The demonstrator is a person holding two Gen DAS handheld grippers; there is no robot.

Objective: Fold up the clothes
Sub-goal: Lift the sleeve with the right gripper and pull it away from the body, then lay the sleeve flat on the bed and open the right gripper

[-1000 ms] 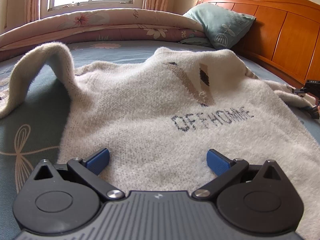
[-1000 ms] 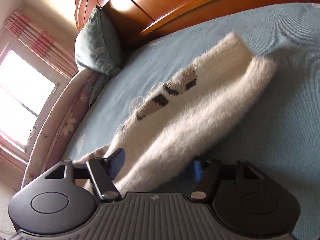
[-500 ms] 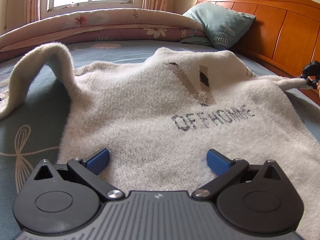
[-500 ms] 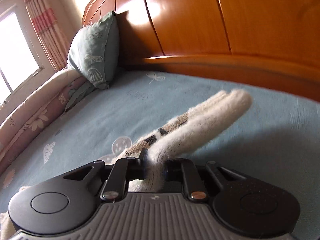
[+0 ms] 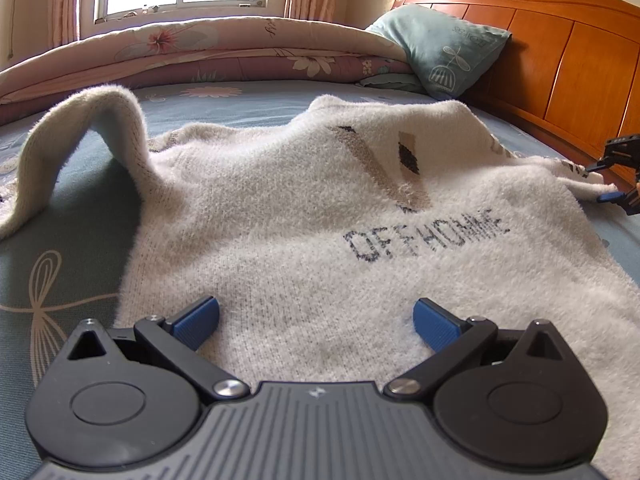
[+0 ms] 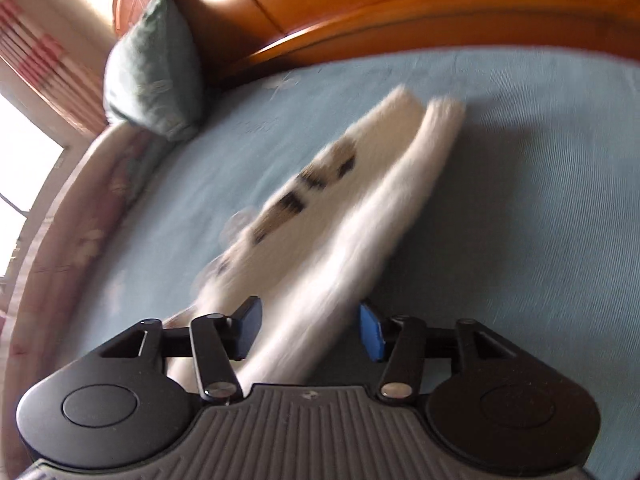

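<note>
A fluffy white sweater (image 5: 320,220) with "OFFHOMME" lettering lies spread on the blue bed sheet (image 5: 60,240). Its left sleeve (image 5: 92,120) arches up at the left. My left gripper (image 5: 316,320) hovers open over the hem, blue pads wide apart and holding nothing. The other sleeve (image 6: 340,208), white with dark patches, stretches away from my right gripper (image 6: 310,328). Those jaws are opening, and the sleeve lies between the pads without being pressed. The picture there is blurred by motion. The right gripper (image 5: 616,184) also shows at the far right edge of the left wrist view.
A wooden headboard (image 5: 560,52) runs along the right. A teal pillow (image 5: 444,48) leans on it, and a folded floral quilt (image 5: 200,52) lies below the window. In the right wrist view the pillow (image 6: 154,68) and headboard (image 6: 360,0) sit beyond the sleeve.
Half a second ago the right gripper was shut on the sleeve; its jaws have now spread and the sleeve lies loose between them. The right hand has shifted and turned. The left gripper has kept still.
</note>
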